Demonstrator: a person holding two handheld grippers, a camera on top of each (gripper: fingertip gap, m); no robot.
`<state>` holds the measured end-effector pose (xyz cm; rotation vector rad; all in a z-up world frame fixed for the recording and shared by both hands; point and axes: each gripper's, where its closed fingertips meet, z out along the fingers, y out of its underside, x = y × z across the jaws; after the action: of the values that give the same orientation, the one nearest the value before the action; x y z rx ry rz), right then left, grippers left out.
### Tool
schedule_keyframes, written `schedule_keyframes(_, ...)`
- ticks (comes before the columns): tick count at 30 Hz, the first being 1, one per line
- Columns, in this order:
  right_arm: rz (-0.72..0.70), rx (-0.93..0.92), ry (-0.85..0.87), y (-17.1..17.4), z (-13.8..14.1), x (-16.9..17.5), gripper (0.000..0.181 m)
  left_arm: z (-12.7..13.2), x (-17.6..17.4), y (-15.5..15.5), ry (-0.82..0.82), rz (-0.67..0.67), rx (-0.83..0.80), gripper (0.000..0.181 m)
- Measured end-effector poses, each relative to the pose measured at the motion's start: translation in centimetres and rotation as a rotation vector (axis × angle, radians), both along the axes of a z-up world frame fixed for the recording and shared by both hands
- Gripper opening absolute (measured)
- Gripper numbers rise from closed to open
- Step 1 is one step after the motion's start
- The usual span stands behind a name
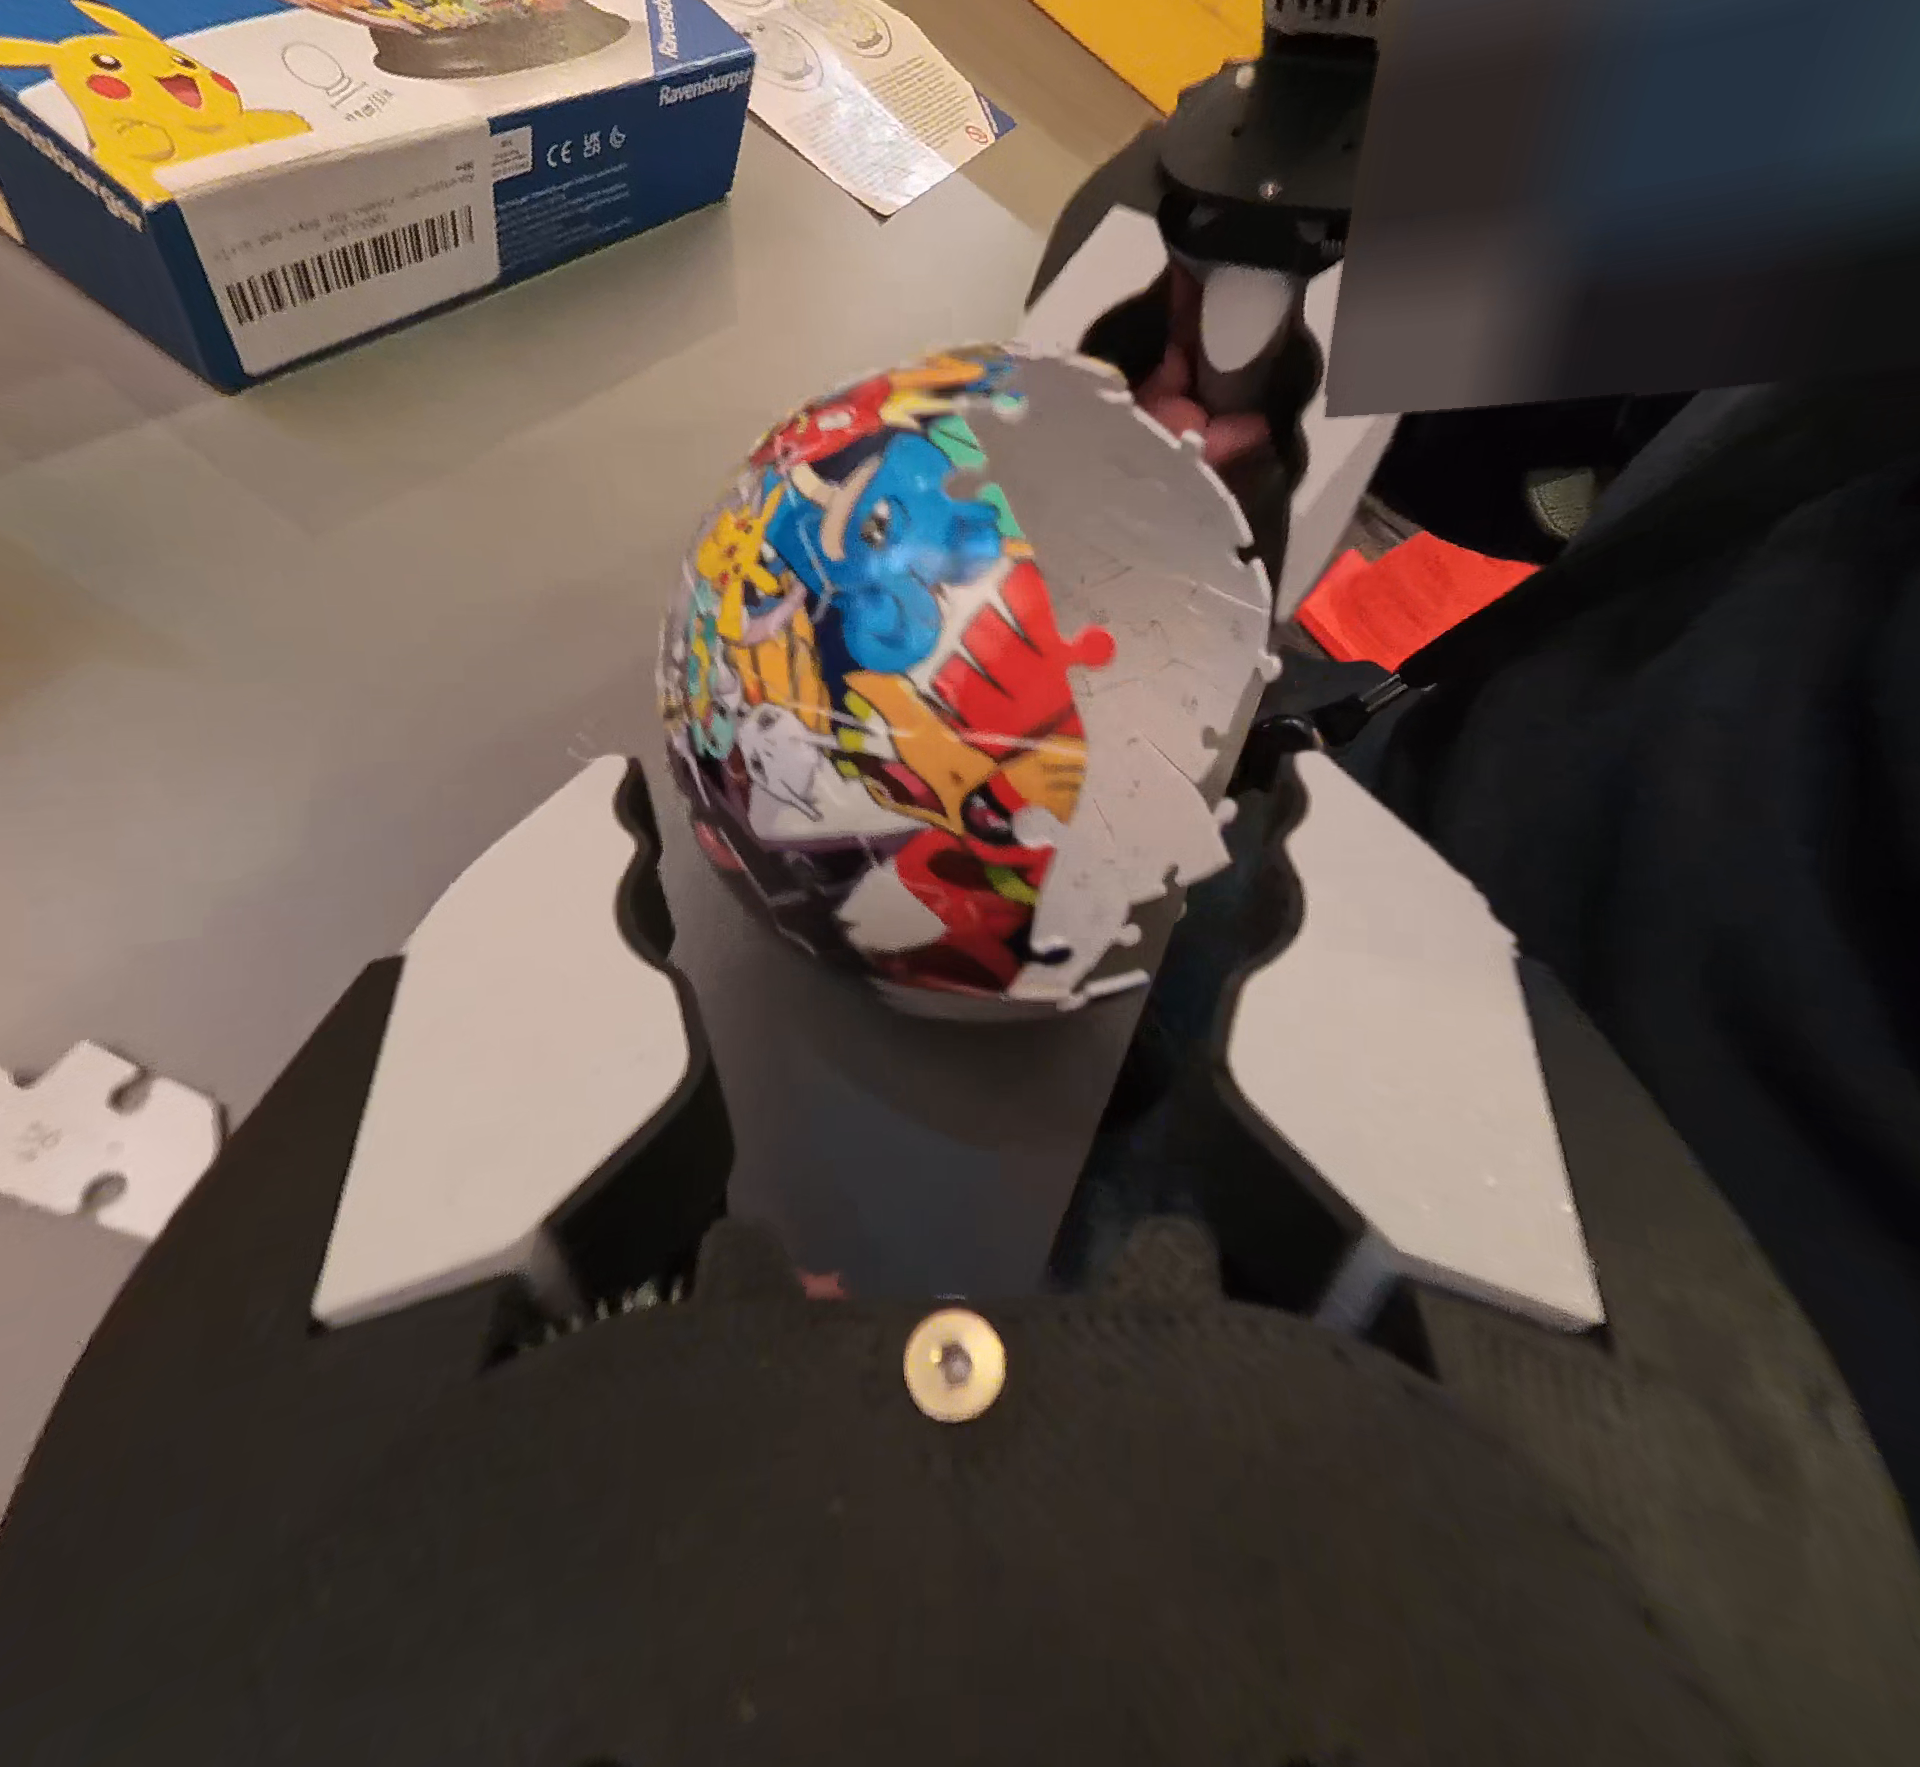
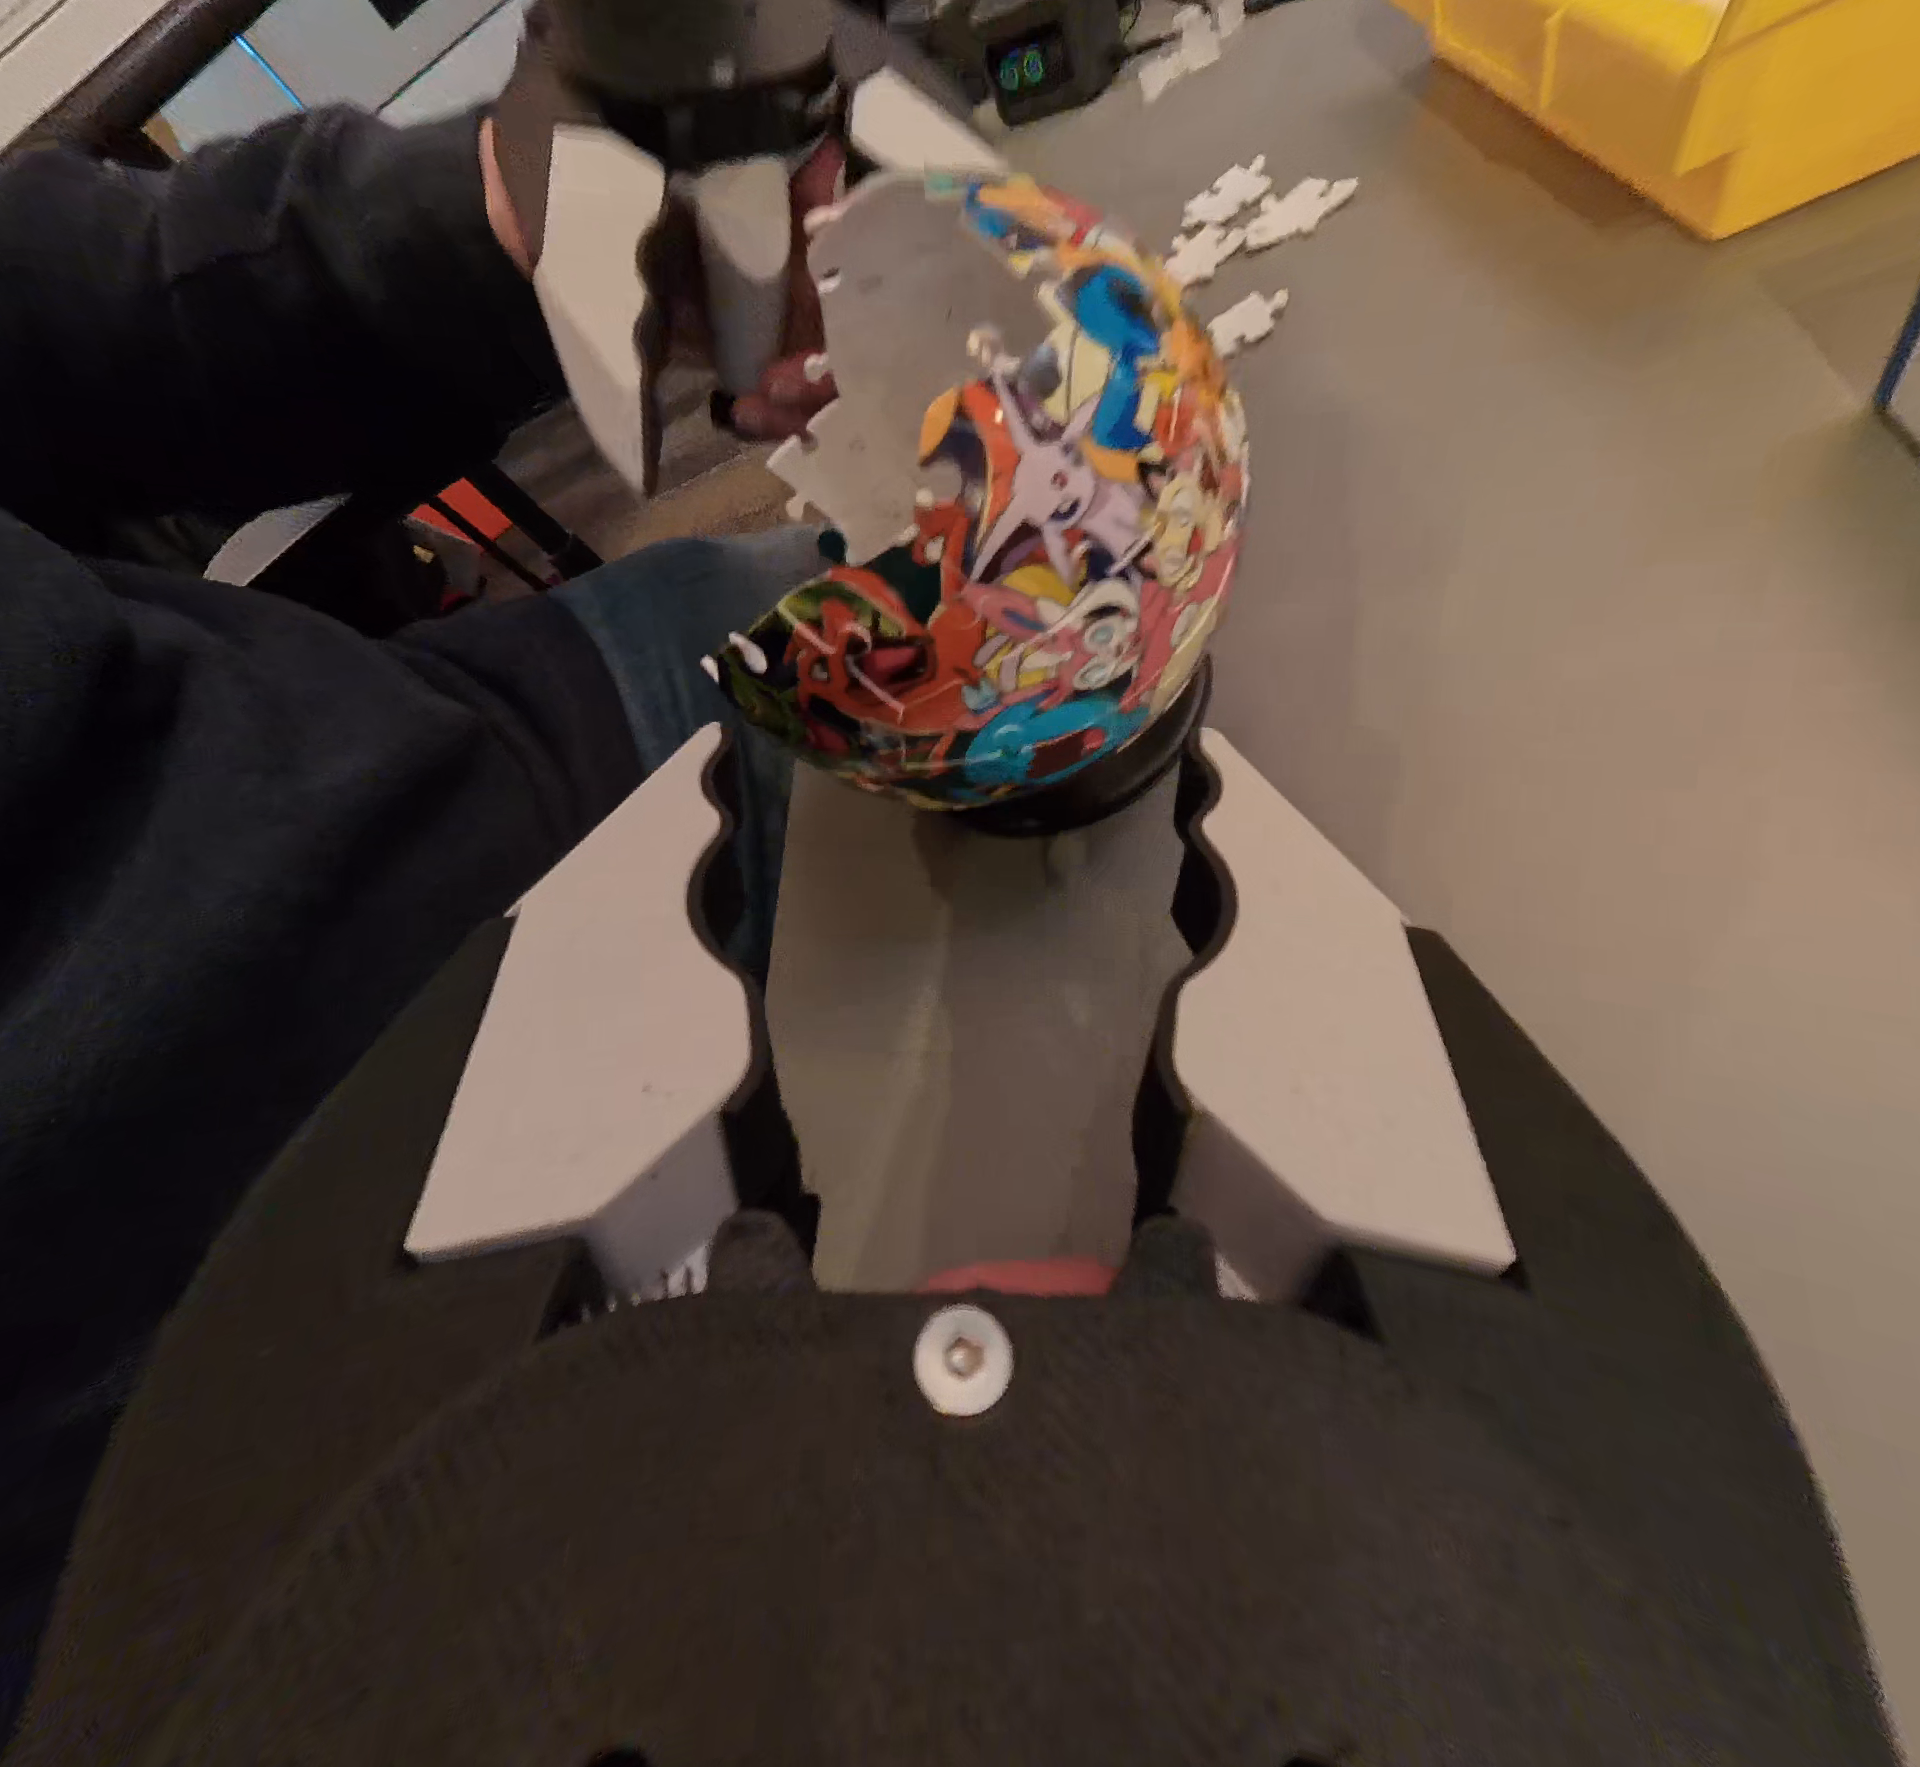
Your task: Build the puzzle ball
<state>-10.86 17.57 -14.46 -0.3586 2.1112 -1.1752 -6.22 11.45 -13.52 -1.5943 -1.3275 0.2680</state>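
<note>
The partly built puzzle ball point(image 1: 894, 678) is a colourful cartoon shell with one side open, showing its grey inside point(image 1: 1132, 574). In the right wrist view the ball point(image 2: 1091, 512) sits on a black stand point(image 2: 1101, 787) on the grey table. My left gripper point(image 1: 961, 782) is open, with the ball's near end between its fingertips; I cannot tell if they touch. My right gripper point(image 2: 956, 751) is open and empty, its tips just short of the stand. Each gripper shows beyond the ball in the other's view: the right point(image 1: 1236, 335), the left point(image 2: 727, 283).
The blue puzzle box point(image 1: 343, 86) and a leaflet point(image 1: 862, 76) lie at the back left. A loose white piece point(image 1: 94, 1135) lies near my left finger. More loose pieces point(image 2: 1247, 231) lie by a yellow bin point(image 2: 1662, 24). A person's dark sleeve point(image 2: 260, 678) fills the left. My right tips are about 20 centimeters from the loose white piece point(image 1: 94, 1135), my left tips only 11 centimeters. My right wrist view point(image 2: 1232, 329) looks at it from another angle.
</note>
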Motion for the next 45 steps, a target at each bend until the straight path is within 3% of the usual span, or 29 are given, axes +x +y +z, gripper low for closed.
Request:
schedule_keyframes(5, 0.044, -0.075, 0.031, -1.5, 1.8, -0.2, 0.094, -1.9, 2.2, 1.4, -0.032, 0.046, -0.111, 0.125)
schedule_keyframes(12, 0.056, -0.037, 0.065, -3.1, 1.3, 1.1, 0.095, -4.8, 1.9, 2.6, -0.069, 0.080, -0.181, 0.115)
schedule_keyframes(31, 0.043, 0.090, -0.032, -2.9, -1.0, 1.1, 0.095, -2.0, 0.6, 2.4, -0.100, 0.199, 0.007, 0.109)
schedule_keyframes(39, 0.025, 0.009, 0.049, -3.3, 1.0, -0.3, 0.094, -2.3, 1.1, 2.5, -0.039, 0.184, 0.025, 0.112)
schedule_keyframes(45, 0.047, 0.004, 0.136, -4.6, 1.6, -0.5, 0.084, -3.1, 1.8, 3.2, 0.024, 0.222, -0.079, 0.117)
